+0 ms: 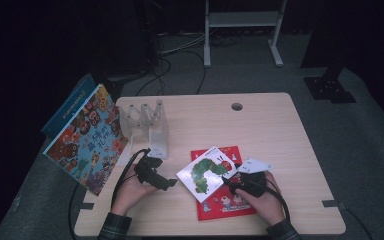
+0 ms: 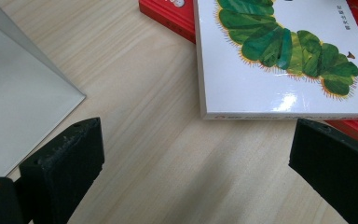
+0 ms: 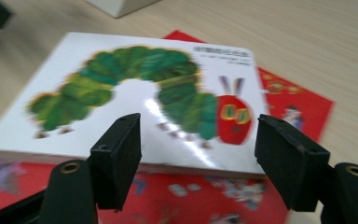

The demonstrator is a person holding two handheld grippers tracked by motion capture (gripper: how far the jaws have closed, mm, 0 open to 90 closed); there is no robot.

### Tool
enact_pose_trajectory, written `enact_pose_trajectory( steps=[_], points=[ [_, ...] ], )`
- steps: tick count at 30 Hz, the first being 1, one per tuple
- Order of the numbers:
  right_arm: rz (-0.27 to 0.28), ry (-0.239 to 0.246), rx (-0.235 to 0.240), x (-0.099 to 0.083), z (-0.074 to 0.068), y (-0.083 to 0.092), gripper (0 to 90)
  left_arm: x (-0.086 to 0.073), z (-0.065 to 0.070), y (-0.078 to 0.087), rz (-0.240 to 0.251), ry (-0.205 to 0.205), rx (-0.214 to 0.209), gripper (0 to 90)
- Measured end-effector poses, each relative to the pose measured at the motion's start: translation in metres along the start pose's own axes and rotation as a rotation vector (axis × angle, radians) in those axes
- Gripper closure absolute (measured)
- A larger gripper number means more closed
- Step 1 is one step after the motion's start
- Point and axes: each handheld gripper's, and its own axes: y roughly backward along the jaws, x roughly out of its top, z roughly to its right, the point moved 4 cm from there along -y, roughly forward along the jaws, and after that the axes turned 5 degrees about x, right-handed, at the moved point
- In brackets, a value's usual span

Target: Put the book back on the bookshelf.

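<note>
A white picture book with a green caterpillar (image 1: 207,172) lies askew on a red picture book (image 1: 225,200) near the table's front edge. My right gripper (image 1: 228,181) is at the white book's right corner. In the right gripper view the jaws of the right gripper (image 3: 203,158) stand apart, and the white book's (image 3: 135,93) near edge runs just beyond them, not pinched. My left gripper (image 1: 172,182) sits left of the book. The left gripper (image 2: 191,154) is open over bare wood, the white book (image 2: 261,88) ahead to its right.
A clear acrylic book rack (image 1: 150,125) stands at the back left, and its base (image 2: 18,107) is close to my left jaw. A colourful picture book (image 1: 87,137) and a blue one (image 1: 67,110) lean off the table's left edge. A cable hole (image 1: 237,106) is at the far edge.
</note>
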Motion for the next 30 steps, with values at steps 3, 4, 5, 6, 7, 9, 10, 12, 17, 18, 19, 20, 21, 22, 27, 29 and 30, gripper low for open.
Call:
enact_pose_trajectory(
  steps=[3, 4, 5, 6, 7, 9, 10, 12, 17, 18, 19, 20, 21, 22, 27, 29, 30],
  points=[
    [-0.002, -0.026, 0.004, 0.002, 0.017, -0.005, 30.6, 0.0, 0.002, -0.001, 0.0, -0.002, -0.007, 2.6],
    [0.007, -0.039, 0.014, 0.002, 0.02, -0.007, 30.8, 0.0, 0.002, -0.001, -0.001, -0.004, -0.007, 2.6],
    [0.009, -0.056, 0.024, 0.002, 0.023, -0.009, 31.0, 0.001, 0.002, -0.001, -0.004, -0.011, -0.007, 2.6],
    [0.008, -0.07, 0.034, 0.001, 0.025, -0.012, 31.1, 0.001, 0.002, -0.001, -0.004, -0.015, -0.008, 2.6],
    [-0.001, -0.076, 0.039, 0.0, 0.027, -0.015, 30.7, 0.001, 0.003, -0.001, 0.002, -0.008, -0.011, 2.6],
    [-0.024, -0.06, 0.043, 0.001, 0.029, -0.022, 30.3, 0.002, 0.004, -0.002, 0.0, -0.01, -0.012, 2.6],
    [-0.023, -0.062, 0.048, 0.002, 0.03, -0.024, 30.1, 0.002, 0.004, -0.002, 0.001, -0.011, -0.014, 2.6],
    [-0.028, -0.064, 0.059, 0.004, 0.032, -0.029, 29.1, 0.002, 0.006, -0.004, 0.0, -0.01, -0.019, 2.6],
    [-0.024, -0.131, 0.135, 0.001, 0.033, -0.035, 25.9, 0.001, 0.008, -0.008, -0.012, -0.016, -0.026, 2.6],
    [-0.024, -0.13, 0.134, 0.0, 0.033, -0.035, 25.9, 0.001, 0.008, -0.008, -0.009, -0.012, -0.027, 2.6],
    [-0.025, -0.133, 0.131, 0.0, 0.033, -0.035, 25.9, 0.001, 0.009, -0.009, -0.009, -0.012, -0.028, 2.6],
    [-0.025, -0.135, 0.13, 0.0, 0.032, -0.035, 25.9, 0.001, 0.009, -0.009, -0.01, -0.012, -0.028, 2.6],
    [-0.026, -0.136, 0.132, 0.0, 0.031, -0.035, 25.9, 0.002, 0.009, -0.009, -0.009, -0.013, -0.027, 2.6],
    [-0.027, -0.136, 0.134, 0.0, 0.03, -0.035, 25.8, 0.002, 0.009, -0.008, -0.009, -0.012, -0.028, 2.6],
    [-0.038, -0.118, 0.139, 0.001, 0.016, -0.035, 25.7, 0.002, 0.01, -0.009, -0.012, -0.018, -0.038, 2.6],
    [-0.039, -0.109, 0.13, 0.001, 0.01, -0.034, 25.7, 0.002, 0.011, -0.011, -0.01, -0.012, -0.048, 2.6],
    [-0.037, -0.096, 0.124, 0.001, 0.007, -0.034, 25.9, 0.002, 0.012, -0.011, -0.012, -0.014, -0.054, 2.6]
  ],
)
